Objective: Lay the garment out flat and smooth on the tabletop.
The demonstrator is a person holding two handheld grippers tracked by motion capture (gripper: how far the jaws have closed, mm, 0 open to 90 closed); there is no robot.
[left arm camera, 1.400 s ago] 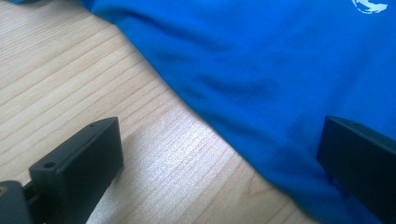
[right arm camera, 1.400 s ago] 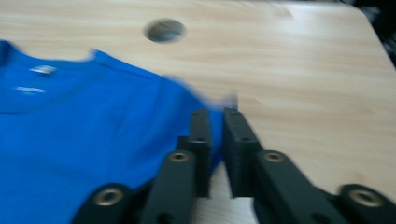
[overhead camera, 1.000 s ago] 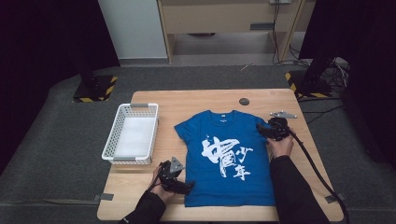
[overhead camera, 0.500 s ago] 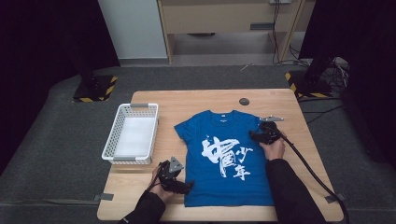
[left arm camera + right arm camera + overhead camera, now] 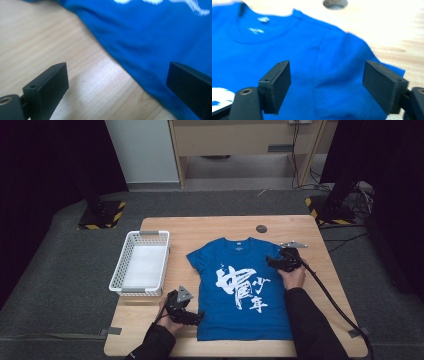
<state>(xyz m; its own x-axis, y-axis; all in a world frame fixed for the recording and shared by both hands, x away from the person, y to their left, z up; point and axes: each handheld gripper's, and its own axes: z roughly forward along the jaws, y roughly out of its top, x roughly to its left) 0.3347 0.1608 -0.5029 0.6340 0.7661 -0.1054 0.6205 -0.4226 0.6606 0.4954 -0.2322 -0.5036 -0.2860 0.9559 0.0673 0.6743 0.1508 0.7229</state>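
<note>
Blue T-shirt point(image 5: 240, 290) flat on wooden table point(image 5: 210, 227), grey carpet point(image 5: 60, 285) around.

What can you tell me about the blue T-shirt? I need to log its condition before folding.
The T-shirt is bright blue, soft knit cloth by its look, with large white brush-style characters across the chest and a small white label inside the round collar. It lies spread flat, front up, collar pointing away from the person, on the wooden table. The right gripper is over its sleeve, jaws open; the left gripper sits at its lower hem edge, jaws open.
</note>
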